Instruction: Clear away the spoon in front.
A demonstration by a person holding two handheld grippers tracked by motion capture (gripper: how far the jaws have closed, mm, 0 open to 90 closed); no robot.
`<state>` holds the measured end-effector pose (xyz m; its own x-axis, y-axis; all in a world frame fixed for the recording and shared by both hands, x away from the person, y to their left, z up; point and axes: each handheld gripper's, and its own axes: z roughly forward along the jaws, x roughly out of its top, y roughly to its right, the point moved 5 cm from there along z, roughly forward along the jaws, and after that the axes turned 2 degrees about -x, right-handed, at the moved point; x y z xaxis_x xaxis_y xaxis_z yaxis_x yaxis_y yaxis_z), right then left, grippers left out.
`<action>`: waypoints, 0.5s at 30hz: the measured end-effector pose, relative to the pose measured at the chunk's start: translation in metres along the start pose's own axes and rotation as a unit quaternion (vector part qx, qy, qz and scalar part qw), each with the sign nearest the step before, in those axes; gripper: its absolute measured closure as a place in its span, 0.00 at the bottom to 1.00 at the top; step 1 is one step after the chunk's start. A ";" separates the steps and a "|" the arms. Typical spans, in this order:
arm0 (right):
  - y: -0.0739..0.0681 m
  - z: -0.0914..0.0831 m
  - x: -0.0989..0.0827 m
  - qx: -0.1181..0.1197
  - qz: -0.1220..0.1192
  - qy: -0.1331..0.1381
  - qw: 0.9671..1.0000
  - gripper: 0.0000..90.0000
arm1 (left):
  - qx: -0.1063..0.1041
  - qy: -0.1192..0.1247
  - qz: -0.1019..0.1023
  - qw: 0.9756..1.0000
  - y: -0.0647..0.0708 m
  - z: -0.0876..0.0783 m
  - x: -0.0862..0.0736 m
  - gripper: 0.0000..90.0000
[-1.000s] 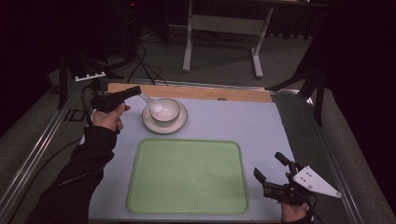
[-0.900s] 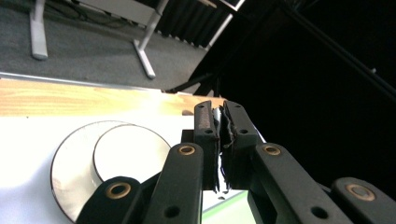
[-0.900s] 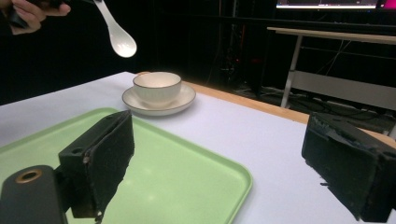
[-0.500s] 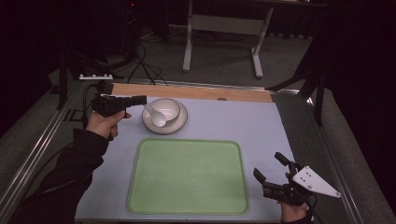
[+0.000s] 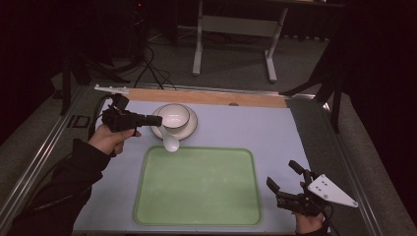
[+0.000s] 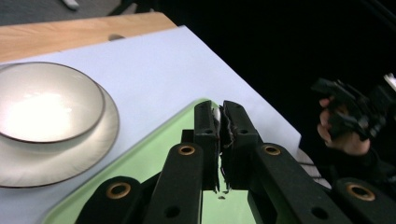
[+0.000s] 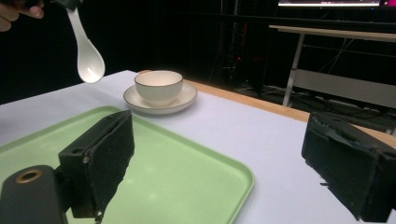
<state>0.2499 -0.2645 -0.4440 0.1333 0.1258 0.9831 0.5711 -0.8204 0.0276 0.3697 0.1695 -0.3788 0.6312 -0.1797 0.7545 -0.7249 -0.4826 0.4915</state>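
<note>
Progress: you've got the white spoon (image 5: 169,140) lifted clear of the bowl (image 5: 172,116); by the look of it, it's headed for the green tray (image 5: 198,186). Pick-up looks done, set-down not yet.
Left gripper (image 5: 156,120): clenched on the spoon handle; in the left gripper view the jaws are pinched together w/ a sliver of white handle between them (image 6: 217,115).
Spoon pos.: hanging scoop-down in the air, just near side of the saucer (image 5: 191,129), over the tray's far-left corner. Not touching tray or table.
Right gripper (image 5: 288,181): released, jaws wide apart, nothing between them; sits at the near right of the table (image 5: 255,128), beside the tray's right edge.
Bowl: white w/ dark rim, upright on the saucer, far left of table; looks empty inside.
Saucer: holds the bowl only.
Tray: empty, flat, centre-near on the table.
Left to do (my guess): lower the spoon onto the tray, let go, pull your hand back. Bowl + saucer may follow; can't tell.
</note>
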 end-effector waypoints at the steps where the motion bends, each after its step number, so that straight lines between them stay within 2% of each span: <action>1: 0.000 0.000 0.000 0.001 0.000 0.000 1.000 0.10 | -0.002 -0.005 0.002 1.000 0.001 0.001 -0.001 0.95; 6: 0.000 0.000 0.000 0.001 0.001 -0.001 1.000 0.10 | -0.022 -0.038 0.010 0.999 0.003 0.011 -0.010 0.95; 9: 0.000 0.000 0.000 0.002 0.000 -0.002 1.000 0.10 | -0.043 -0.059 0.031 0.997 0.006 0.018 -0.019 0.95; 11: 0.000 0.000 -0.001 0.003 0.000 -0.002 1.000 0.10 | -0.046 -0.062 0.037 0.996 0.007 0.020 -0.021 0.95; 12: 0.000 0.001 -0.001 0.003 0.000 -0.003 1.000 0.10 | -0.065 -0.072 0.044 0.994 0.008 0.025 -0.027 0.95; 15: 0.000 0.001 -0.001 0.005 0.001 -0.004 1.000 0.10 | -0.093 -0.088 0.055 0.990 0.010 0.033 -0.037 0.95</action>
<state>0.2505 -0.2636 -0.4452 0.1405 0.1291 0.9816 0.5783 -0.8154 0.0245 0.3485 0.1427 -0.4162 0.5714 -0.3781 0.7284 -0.8203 -0.2880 0.4941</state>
